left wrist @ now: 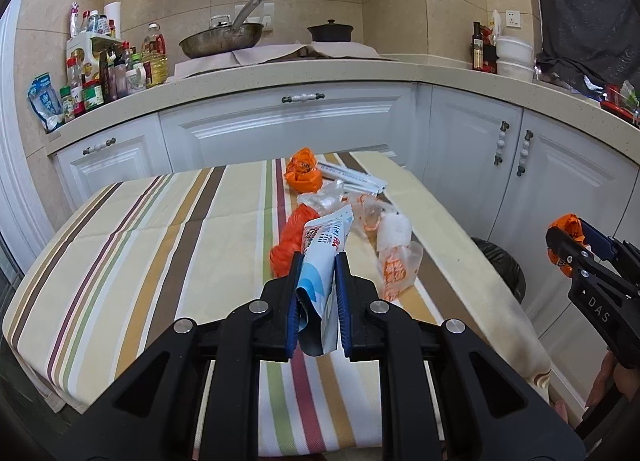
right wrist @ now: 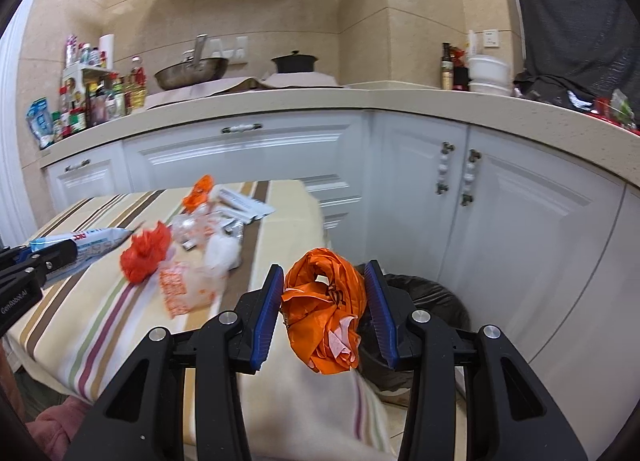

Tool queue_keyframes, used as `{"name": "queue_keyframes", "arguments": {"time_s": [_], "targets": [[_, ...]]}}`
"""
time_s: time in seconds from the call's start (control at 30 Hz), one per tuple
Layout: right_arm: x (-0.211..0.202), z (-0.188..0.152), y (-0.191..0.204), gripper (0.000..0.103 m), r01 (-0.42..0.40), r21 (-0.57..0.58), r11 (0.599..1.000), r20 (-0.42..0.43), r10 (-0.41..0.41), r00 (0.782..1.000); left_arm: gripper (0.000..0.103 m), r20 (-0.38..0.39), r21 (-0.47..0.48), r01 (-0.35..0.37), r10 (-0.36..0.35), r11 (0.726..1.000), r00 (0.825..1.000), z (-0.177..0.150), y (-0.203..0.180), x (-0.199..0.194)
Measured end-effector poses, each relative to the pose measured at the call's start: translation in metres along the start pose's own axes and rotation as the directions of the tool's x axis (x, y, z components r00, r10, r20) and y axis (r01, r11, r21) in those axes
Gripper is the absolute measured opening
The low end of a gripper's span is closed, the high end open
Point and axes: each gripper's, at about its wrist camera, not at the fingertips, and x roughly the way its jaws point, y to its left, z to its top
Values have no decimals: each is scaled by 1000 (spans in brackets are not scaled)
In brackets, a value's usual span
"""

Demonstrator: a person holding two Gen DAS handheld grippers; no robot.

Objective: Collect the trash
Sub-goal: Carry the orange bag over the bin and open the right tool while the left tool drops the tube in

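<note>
Beside the table's right edge, the right claw [right wrist: 324, 311] held a crumpled orange bag [right wrist: 326, 313].
Directly beyond it sat the black-lined bin [right wrist: 432, 297]; the left claw [left wrist: 318, 301], farther off, gripped a blue-white wrapper [left wrist: 320, 257].

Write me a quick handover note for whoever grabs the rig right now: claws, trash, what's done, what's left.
Left claw: shut on a blue-and-white wrapper, held over the striped table.
Right claw: shut on a crumpled orange bag, held off the table's edge, above the black-lined bin on the floor.
Done: two pieces picked up; neither dropped yet.
Left: release the orange bag into the bin, then bring the wrapper over. Still on the table: red-orange bag, far orange bag, clear plastic scraps, white wad, orange-printed bag, white packets.
</note>
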Motion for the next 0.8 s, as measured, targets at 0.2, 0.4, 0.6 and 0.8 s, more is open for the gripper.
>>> {"name": "queue_keyframes", "arguments": {"time_s": [0.2, 0.4, 0.6, 0.8], "targets": [[0, 9, -19, 42, 43, 25, 999, 20, -44, 999, 15, 48, 38, 39, -41, 998, 998, 21, -22, 5], [10, 19, -46, 42, 91, 46, 995, 36, -93, 995, 15, 89, 101, 112, -121, 989, 989, 50, -67, 25], [33, 31, -80, 42, 135, 70, 988, 45, -138, 989, 15, 59, 146, 197, -207, 970, 977, 77, -133, 68], [68, 39, -121, 42, 182, 98, 978, 26, -186, 982, 16, -17, 172, 235, -236, 957, 972, 84, -197, 118]]}}
